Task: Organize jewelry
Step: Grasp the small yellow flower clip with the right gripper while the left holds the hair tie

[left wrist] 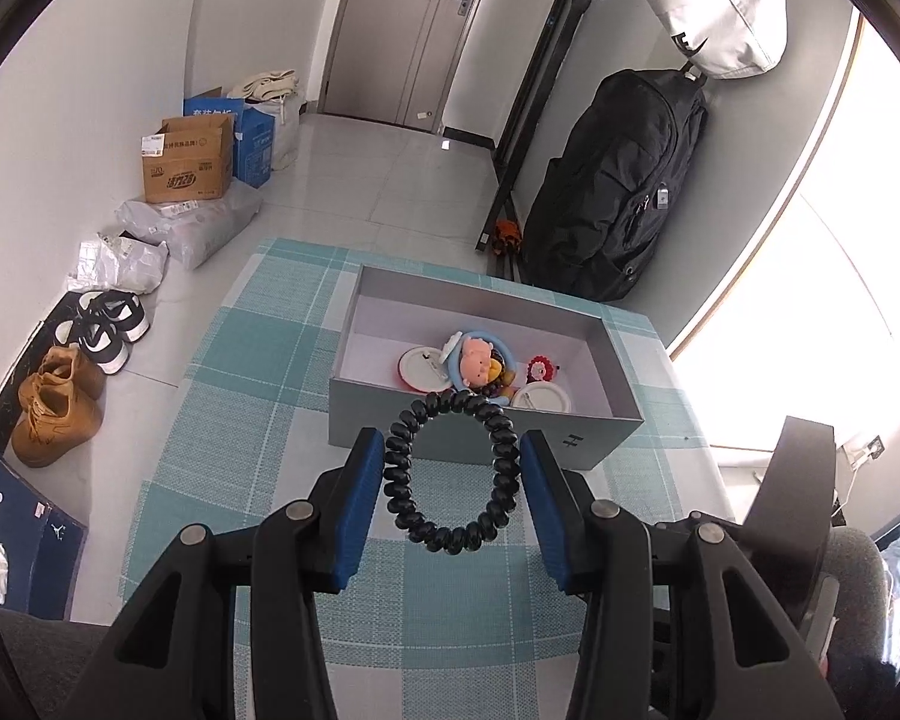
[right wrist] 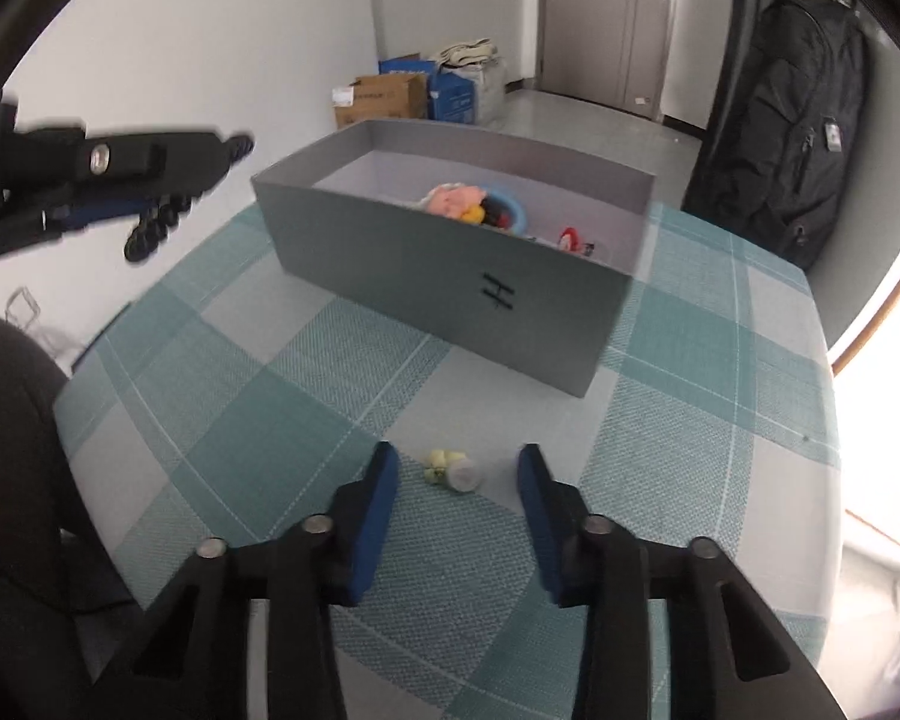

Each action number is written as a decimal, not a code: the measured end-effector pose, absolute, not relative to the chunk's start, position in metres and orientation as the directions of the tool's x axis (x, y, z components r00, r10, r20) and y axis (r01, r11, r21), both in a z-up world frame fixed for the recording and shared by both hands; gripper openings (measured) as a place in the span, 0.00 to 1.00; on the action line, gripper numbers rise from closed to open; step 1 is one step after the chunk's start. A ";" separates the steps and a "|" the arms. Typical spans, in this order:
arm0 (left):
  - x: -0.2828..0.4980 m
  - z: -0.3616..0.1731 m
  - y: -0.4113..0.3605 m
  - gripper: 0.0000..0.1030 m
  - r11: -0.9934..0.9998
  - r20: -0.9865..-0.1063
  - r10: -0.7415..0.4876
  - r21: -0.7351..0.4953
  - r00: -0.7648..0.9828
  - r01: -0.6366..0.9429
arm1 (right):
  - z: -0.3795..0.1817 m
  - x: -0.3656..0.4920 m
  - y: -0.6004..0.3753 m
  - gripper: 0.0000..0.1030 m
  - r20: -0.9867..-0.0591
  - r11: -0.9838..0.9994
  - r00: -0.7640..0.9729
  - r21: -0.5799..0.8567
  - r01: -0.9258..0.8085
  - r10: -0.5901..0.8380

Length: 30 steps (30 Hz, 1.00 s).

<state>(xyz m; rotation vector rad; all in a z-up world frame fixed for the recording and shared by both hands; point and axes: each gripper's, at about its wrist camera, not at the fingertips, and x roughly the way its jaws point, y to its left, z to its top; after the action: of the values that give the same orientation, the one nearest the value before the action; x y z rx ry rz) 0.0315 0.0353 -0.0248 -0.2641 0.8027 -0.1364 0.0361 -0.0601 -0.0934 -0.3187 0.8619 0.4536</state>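
Observation:
My left gripper (left wrist: 452, 450) is shut on a black spiral hair tie (left wrist: 498, 432), held in the air in front of the grey box (left wrist: 480, 432). The box holds a pink doll charm (left wrist: 475, 360), round badges (left wrist: 420, 367) and a red flower piece (left wrist: 543, 369). In the right wrist view the left gripper (right wrist: 150, 192) hangs blurred at the left with the hair tie (right wrist: 150, 234) dangling. My right gripper (right wrist: 457, 462) is open, low over the checked cloth, its fingers either side of a small pale yellow and white trinket (right wrist: 453, 471). The grey box (right wrist: 450, 282) stands beyond it.
The table wears a teal and white checked cloth (left wrist: 258, 420). On the floor to the left are shoes (left wrist: 60, 402), bags and cardboard boxes (left wrist: 186, 162). A black backpack (left wrist: 618, 180) leans at the right wall. A dark chair (right wrist: 12, 450) is at the table's left.

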 end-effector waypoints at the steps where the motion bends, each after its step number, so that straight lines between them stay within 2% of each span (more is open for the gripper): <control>1: 0.032 -0.024 0.035 0.40 0.958 -0.691 -0.223 -0.285 0.688 0.024 | -0.093 0.036 -0.060 0.26 -0.786 0.857 0.562 -0.082 -0.508 0.258; 2: 0.031 -0.025 0.035 0.40 0.958 -0.691 -0.222 -0.285 0.687 0.023 | -0.093 0.036 -0.060 0.18 -0.786 0.856 0.561 -0.083 -0.510 0.258; 3: 0.031 -0.025 0.035 0.40 0.958 -0.692 -0.223 -0.285 0.686 0.023 | -0.094 0.036 -0.059 0.17 -0.786 0.855 0.562 -0.088 -0.511 0.255; 20: 0.034 -0.029 0.031 0.40 0.960 -0.712 -0.221 -0.280 0.666 0.019 | -0.080 0.032 -0.068 0.17 -0.745 0.859 0.585 -0.030 -0.511 0.322; 30: 0.039 -0.029 0.031 0.40 0.956 -0.716 -0.231 -0.294 0.659 0.016 | -0.045 0.034 -0.076 0.17 -0.634 0.838 0.616 0.098 -0.536 0.468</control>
<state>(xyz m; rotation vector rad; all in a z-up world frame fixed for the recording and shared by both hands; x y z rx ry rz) 0.0386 0.0305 -0.0293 -0.2732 0.8426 -0.1419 0.0337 -0.0761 -0.0446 -0.1052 0.6986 0.5794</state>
